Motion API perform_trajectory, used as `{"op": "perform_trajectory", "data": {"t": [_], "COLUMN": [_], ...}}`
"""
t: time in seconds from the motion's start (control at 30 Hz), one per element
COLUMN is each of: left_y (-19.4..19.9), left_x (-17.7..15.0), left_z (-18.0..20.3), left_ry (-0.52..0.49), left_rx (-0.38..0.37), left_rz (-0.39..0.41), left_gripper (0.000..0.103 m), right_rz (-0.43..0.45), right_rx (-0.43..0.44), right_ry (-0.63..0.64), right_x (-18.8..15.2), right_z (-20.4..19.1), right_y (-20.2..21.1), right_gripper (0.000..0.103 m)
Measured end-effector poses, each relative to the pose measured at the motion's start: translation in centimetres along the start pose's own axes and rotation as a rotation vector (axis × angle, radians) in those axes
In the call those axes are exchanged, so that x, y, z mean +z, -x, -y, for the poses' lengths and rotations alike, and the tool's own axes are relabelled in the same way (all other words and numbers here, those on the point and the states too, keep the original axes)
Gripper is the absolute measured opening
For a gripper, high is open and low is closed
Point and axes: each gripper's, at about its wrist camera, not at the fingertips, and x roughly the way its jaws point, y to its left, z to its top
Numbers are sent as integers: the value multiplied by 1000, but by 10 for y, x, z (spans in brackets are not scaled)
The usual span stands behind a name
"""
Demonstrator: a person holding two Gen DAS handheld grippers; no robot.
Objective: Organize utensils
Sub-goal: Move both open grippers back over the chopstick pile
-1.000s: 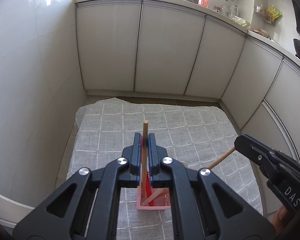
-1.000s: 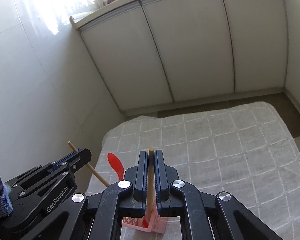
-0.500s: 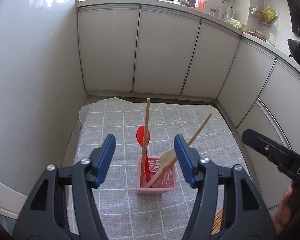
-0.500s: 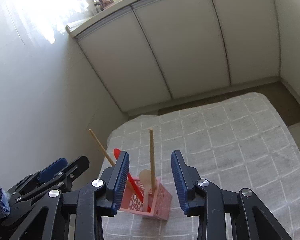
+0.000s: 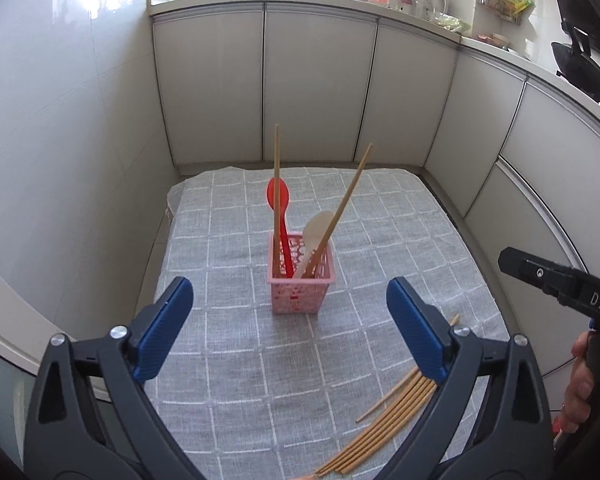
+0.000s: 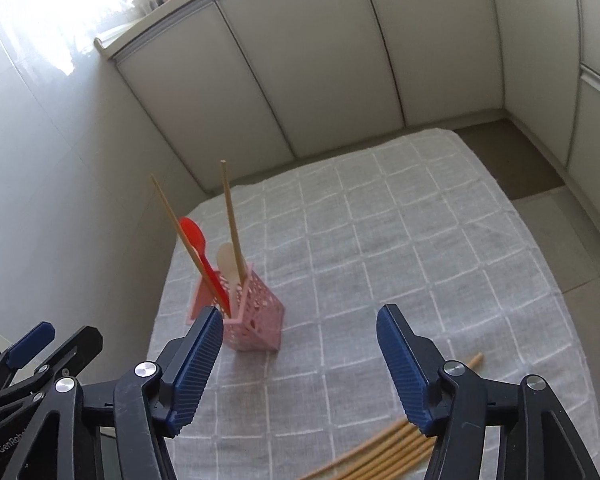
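Two grippers opening, nothing between the jaws of either: left gripper (image 5: 288,312) spreading wide above the cloth, right gripper (image 6: 300,354) spreading a little less, its left finger (image 6: 196,364) overlapping the basket's near corner in the right wrist view. Also showing at the right edge of the left wrist view, gripped by a hand (image 5: 580,384); the left gripper showing at the lower left of the right wrist view.

Standing ahead of both, apart from the pads: pink basket (image 5: 302,280), upright on the cloth. Holding four things: red spoon (image 5: 278,196) bowl-up, pale spoon (image 5: 316,228) bowl-up, one chopstick (image 5: 276,184) standing nearly straight, another chopstick (image 5: 350,196) leaning right in the left wrist view.

Lying loose on the near right part of the cloth: a bundle of chopsticks (image 5: 384,424), roughly parallel, partly hidden behind the left gripper's right finger and passing under the right gripper's right finger (image 6: 404,372).

Underneath, spreading over a low surface: grey checked cloth (image 5: 236,360). Beyond, wrapping around: pale cabinets (image 5: 316,88), a counter above crowded with small items too distant to name, a dark wok (image 5: 584,72) at the far right, and a tiled wall (image 5: 60,120) on the left.
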Motion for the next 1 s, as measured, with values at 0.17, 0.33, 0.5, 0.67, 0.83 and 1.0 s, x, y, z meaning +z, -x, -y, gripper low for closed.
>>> {"op": "perform_trajectory", "data": {"t": [0.17,0.33,0.5,0.67,0.83,1.0], "left_y": [-11,-29,-46,-67,-79,-83], "left_x": [-31,-57,-77,-95,-109,-113], "left_z": [12,24,34,38,38,35], "left_ry": [-8,-45,-89,-103,-106,-62], "left_rx": [-22,-25,-24,-40,-42,-64], "left_rz": [-74,-158,-215,-320,-391,-414], "left_gripper": [98,98,98,98,98,98], "right_rz": [-23,-63,-116,-226,-340,-450], "right_rx": [-41,-76,-113,-154,-86,-113], "right_ry": [-11,-40,-92,-196,-327,-356], "right_x": [-19,-34,-51,-69,-86,-101], "right_z": [20,43,67,97,126,140], "right_y": [11,7,-6,-23,-41,-68], "right_gripper": [75,78,80,80,76,45]}}
